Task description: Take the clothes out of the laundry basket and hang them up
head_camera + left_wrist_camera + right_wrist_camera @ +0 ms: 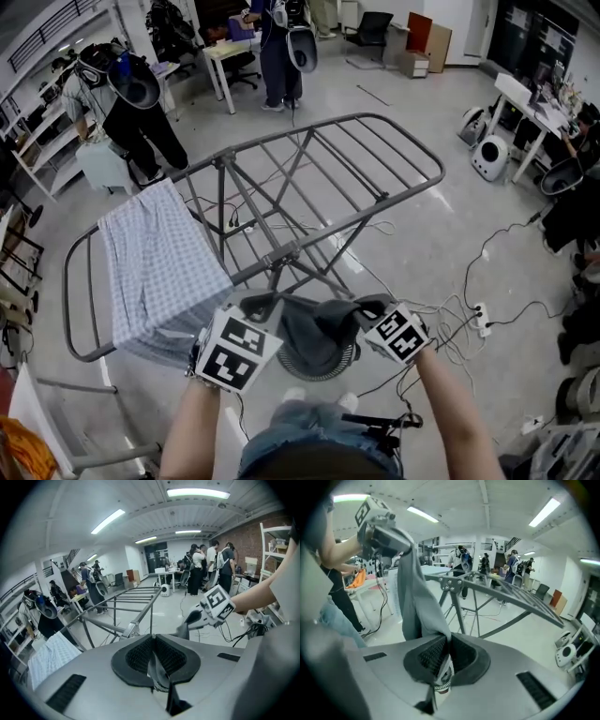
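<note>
Head view: the left gripper (267, 307) and the right gripper (364, 314) hold the grey garment (317, 336) slung between them, just short of the drying rack (281, 254)'s near edge. A checked cloth (155, 262) covers the rack's left wing, and the right wing's bars lie open.
Left gripper view: the jaws are clamped on fabric.
Right gripper view: the jaws are clamped on the garment's edge, with open floor (525, 634) beyond.

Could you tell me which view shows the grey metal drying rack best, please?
The head view: nearly the whole grey metal drying rack lies below, both wings visible. The left gripper view shows only one wing's rails; the right gripper view, its legs and one wing.
</note>
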Motion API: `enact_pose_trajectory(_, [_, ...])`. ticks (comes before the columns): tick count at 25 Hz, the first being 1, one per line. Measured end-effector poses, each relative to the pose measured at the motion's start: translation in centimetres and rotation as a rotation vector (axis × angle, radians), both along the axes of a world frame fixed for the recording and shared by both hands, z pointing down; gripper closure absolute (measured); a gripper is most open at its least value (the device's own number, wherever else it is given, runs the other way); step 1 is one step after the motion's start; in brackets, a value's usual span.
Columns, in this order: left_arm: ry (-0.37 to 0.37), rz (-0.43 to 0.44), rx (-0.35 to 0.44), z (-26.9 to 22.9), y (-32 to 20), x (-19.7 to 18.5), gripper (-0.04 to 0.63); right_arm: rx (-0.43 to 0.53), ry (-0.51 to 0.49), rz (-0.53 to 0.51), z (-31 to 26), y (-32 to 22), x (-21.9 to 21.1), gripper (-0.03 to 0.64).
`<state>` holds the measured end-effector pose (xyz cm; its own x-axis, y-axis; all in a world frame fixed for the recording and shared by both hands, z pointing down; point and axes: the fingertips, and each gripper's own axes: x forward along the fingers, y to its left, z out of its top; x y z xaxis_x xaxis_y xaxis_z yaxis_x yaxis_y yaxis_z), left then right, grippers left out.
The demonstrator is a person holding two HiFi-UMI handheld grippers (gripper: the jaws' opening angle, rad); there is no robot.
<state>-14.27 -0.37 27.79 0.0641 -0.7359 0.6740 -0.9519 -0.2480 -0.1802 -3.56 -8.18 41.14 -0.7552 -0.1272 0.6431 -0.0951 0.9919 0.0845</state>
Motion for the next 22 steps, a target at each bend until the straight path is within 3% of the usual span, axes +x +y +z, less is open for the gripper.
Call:
enact_pose_trajectory(4, [0.046, 0.010, -0.017, 1.9, 0.2, -0.3, 0.571, 0.047, -0.094, 0.209, -5.6, -3.7, 2.4, 0.611])
enact_pose_trajectory(8, [0.064, 0.101, -0.062, 6.0, 0.1, 1.5, 0.571, 0.125, -0.187, 0.430, -10.9, -5.6, 3.8, 0.611])
enact_pose_trajectory(13, [0.104, 0.241, -0.097, 9.2, -0.5, 5.9, 0.571, 0.356, -0.182, 0.441, -16.7, -4.5, 3.1, 0.611])
enact_pose_trajectory(17, [0.150, 0.335, 0.002, 9.4, -1.6, 9.9, 0.571, 0.451, -0.198, 0.451, -19.5, -3.6, 3.5, 0.611])
enact_pose_trajectory(21, [0.092, 0.501, 0.117, 8.8, -1.8, 11.2, 0.562, 0.493, -0.212, 0.484, -21.3, -2.8, 3.7, 0.611])
enact_pose_trajectory(22, [0.084, 0.547, 0.113, 8.7, -1.6, 11.2, 0.516, 0.500, -0.214, 0.490, -21.8, -2.6, 3.8, 0.611])
